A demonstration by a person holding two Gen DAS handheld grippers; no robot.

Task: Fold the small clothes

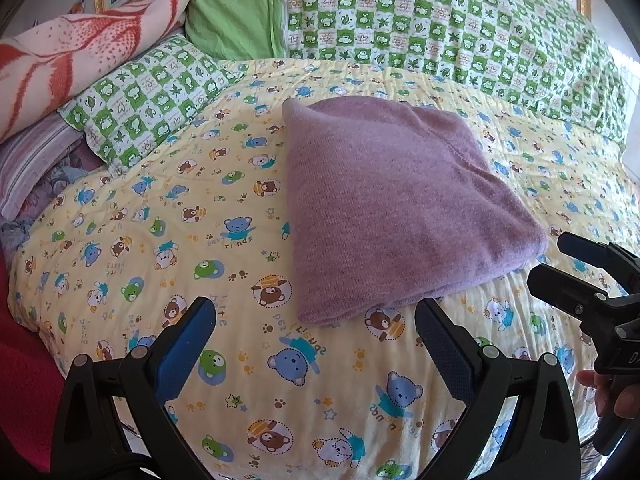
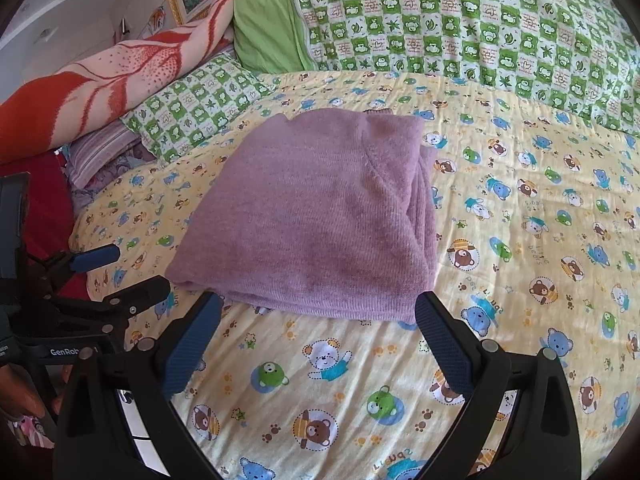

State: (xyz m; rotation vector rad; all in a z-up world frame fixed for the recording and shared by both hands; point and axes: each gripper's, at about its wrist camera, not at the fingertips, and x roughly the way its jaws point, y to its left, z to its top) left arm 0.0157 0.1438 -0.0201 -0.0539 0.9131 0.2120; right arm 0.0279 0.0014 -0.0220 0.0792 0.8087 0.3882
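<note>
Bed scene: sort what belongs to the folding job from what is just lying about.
Job: purple sweater, folded on the yellow bear sheet; left hand-held gripper and right hand-held gripper, both open.

Lying about: green checked quilt, green checked pillow, red-patterned blanket.

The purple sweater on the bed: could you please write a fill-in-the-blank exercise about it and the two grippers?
1. The purple sweater lies ____ on the bear-print sheet.
2. The left gripper is ____ and holds nothing.
3. The right gripper is ____ the sweater, not gripping it.
4. The pillow beside the sweater has a green and ____ check.

Missing words: folded; open; near; white
</note>
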